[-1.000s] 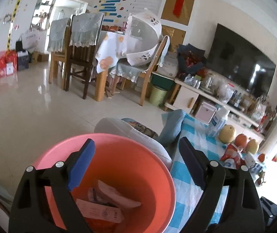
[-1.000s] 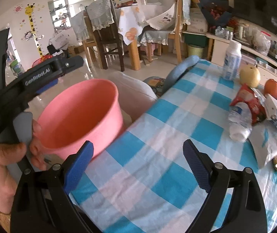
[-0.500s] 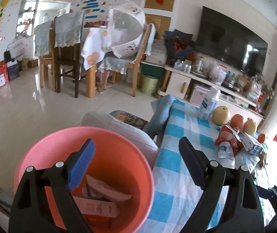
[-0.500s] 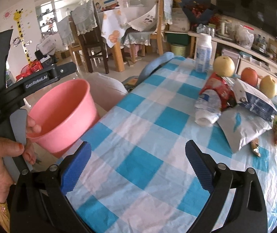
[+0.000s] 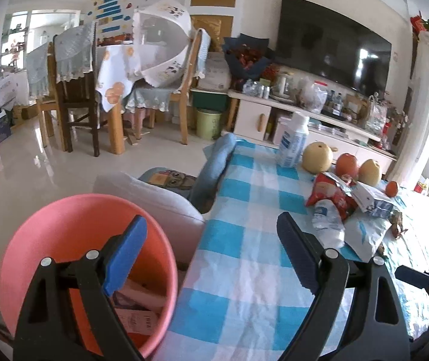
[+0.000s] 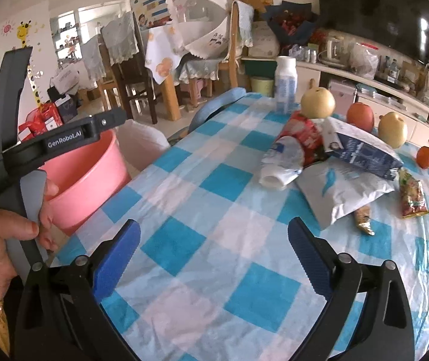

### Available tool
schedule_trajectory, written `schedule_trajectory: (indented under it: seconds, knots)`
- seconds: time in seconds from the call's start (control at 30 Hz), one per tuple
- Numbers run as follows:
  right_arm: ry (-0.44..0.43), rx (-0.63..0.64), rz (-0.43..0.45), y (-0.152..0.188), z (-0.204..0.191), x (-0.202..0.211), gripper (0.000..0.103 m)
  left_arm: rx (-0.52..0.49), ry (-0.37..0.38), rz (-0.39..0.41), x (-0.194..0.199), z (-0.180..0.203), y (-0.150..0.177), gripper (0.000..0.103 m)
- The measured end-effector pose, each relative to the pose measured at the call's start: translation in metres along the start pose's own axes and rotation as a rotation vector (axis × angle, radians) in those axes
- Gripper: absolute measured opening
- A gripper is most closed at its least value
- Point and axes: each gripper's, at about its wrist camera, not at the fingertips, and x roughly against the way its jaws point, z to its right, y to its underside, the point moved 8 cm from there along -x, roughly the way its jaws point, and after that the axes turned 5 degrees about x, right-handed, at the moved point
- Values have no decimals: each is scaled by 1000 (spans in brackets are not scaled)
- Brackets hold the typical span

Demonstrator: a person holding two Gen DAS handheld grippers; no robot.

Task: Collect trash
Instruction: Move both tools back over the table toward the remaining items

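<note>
Both grippers are seen with jaws wide and nothing between them. The left gripper [image 5: 211, 252] is placed at the lower middle of its frame, half over the pink bucket [image 5: 34, 240] at lower left. The trash pile [image 6: 328, 162] is found at upper right, well apart from the right gripper [image 6: 214, 255], on the checked cloth [image 6: 202, 198].

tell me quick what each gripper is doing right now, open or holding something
Left gripper: open, holding nothing, above the pink bucket.
Right gripper: open, holding nothing, over the checked tablecloth.
</note>
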Motion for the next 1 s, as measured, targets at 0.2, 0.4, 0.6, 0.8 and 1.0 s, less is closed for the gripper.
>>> schedule_trajectory:
  seconds: [0.2,0.4,0.6,0.8,1.0]
  knots:
    - [7,-22,5,8,19,5,98,-23,39,-28,-7,23,7,89]
    - [12,-28,-12,20,36,5,98,-73,64,-52,-13,49,16,89]
    - [6,-59,-9,29,57,11,98,-155,45,-83,-24,72,26,89]
    - [3,-88,-29,39,82,15,98,-189,76,-111,-35,99,33,89]
    - [21,-134,-11,41,117,25,98,-165,149,-176,-53,124,42,89]
